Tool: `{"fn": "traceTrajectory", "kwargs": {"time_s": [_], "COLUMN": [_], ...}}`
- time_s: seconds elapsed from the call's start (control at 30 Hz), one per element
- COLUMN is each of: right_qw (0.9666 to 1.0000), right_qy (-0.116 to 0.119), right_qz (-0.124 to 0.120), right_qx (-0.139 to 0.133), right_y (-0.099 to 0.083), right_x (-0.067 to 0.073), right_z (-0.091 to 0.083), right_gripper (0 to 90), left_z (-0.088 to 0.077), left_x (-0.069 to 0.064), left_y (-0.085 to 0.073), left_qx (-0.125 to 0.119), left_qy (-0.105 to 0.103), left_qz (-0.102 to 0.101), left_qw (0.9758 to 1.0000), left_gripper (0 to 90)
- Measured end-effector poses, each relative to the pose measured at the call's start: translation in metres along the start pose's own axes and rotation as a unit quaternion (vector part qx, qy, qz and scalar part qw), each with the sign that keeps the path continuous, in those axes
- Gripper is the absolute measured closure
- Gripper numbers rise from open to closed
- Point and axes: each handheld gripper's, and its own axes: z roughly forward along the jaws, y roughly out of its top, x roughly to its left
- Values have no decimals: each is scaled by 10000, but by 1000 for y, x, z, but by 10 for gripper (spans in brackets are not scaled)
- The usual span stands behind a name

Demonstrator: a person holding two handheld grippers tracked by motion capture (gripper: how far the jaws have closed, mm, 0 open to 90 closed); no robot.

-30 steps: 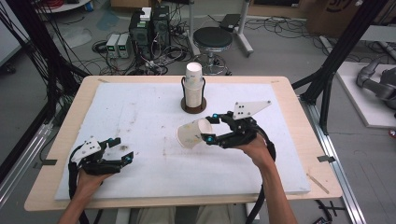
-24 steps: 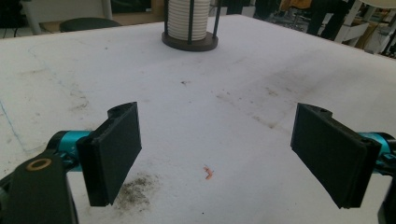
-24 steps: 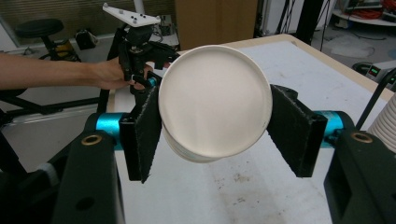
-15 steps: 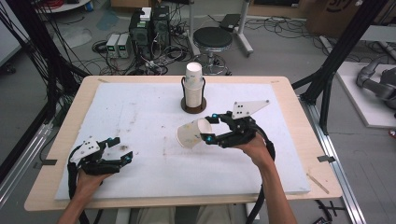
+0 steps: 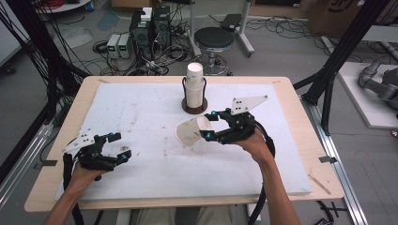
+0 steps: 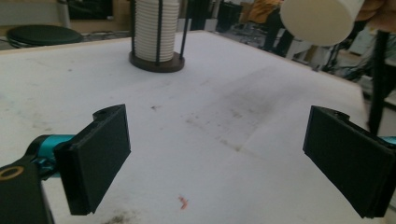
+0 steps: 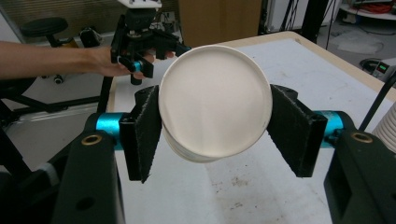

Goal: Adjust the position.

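Cup [image 5: 191,131] held sideways in R gripper [image 5: 210,125], fingers [image 7: 144,130] clamped on it above surface [image 5: 141,112], barely moved since 1s ago; L gripper [image 5: 118,146] fingers wide, idle; stack [image 5: 194,86] behind.

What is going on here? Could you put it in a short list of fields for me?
Setting: white-covered table
Right gripper: shut on a white paper cup, held on its side above the table
Left gripper: open, holding nothing, low over the table
Cup stack: upright in a dark wire holder at the far middle
Hands: one on each gripper
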Motion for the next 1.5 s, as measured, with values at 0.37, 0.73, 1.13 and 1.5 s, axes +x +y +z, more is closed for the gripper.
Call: {"fn": "traceTrajectory", "kwargs": {"time_s": [0.37, 0.73, 1.13, 1.5], "right_qw": [10000, 9997, 9992, 9987], "right_qy": [87, 238, 401, 504], "right_qz": [17, -58, -67, -71], "right_qx": [15, 25, 12, 40], "right_y": [3, 8, 8, 8], "right_x": [-1, -1, -3, -4], "right_z": [3, 9, 12, 17], "right_gripper": [381, 381, 380, 381], "left_z": [15, 45, 72, 96], "left_x": [2, -3, -11, -23], "left_y": [40, 65, 83, 89], "left_qx": [192, 193, 127, 324], "left_qy": [-689, -1454, -2137, -2371], "left_qz": [253, 340, 425, 614], "left_qw": [9971, 9886, 9759, 9690], "left_gripper": [70, 70, 71, 71]}}
